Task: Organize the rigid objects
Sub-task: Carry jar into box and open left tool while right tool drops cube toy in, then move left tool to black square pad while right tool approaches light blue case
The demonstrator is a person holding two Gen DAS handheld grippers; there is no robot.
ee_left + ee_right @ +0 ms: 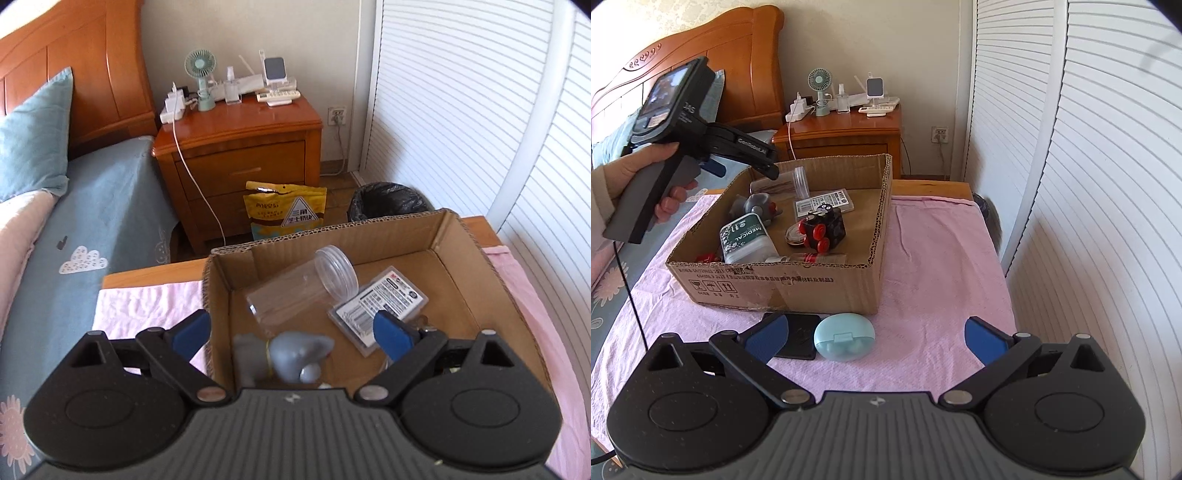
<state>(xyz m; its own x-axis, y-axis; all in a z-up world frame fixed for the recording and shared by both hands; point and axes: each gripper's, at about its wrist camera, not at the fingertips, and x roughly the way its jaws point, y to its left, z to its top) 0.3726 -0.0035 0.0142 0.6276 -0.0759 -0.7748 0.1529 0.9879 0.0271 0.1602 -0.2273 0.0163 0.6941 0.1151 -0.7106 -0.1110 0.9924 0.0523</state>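
**A:** What are your tongs doing?

**B:** My right tongs [877,341] hang low over the pink cloth [934,266] on the counter, blue pads spread wide with nothing between them. Just ahead at 12 o'clock lies a pale blue oval plastic case [844,340], touching a flat black square pad [798,335] at its 9 o'clock. Both sit just in front of the near wall of the brown corrugated cardboard box [783,284].

**A:** And your left?

**B:** My left tongs [291,334] are over the box's left side, also spread apart and empty. One pad [192,332] is outside the box wall, the other over the box floor. In the right view my left hand [646,173] grips that tool's handle at 10 o'clock.

**A:** What is in the box?

**B:** Nearest me, a green-and-white container marked MEDICAL [748,240] and a small clear bottle [816,257] lying against the near wall. Beyond them, a black toy cube with red wheels [822,229], beside a round metal lid [796,234]. Farther on, a grey rubber animal figure [291,356], a flat clear packet with a printed label [380,306], and at the far end a clear plastic jar on its side [303,291].
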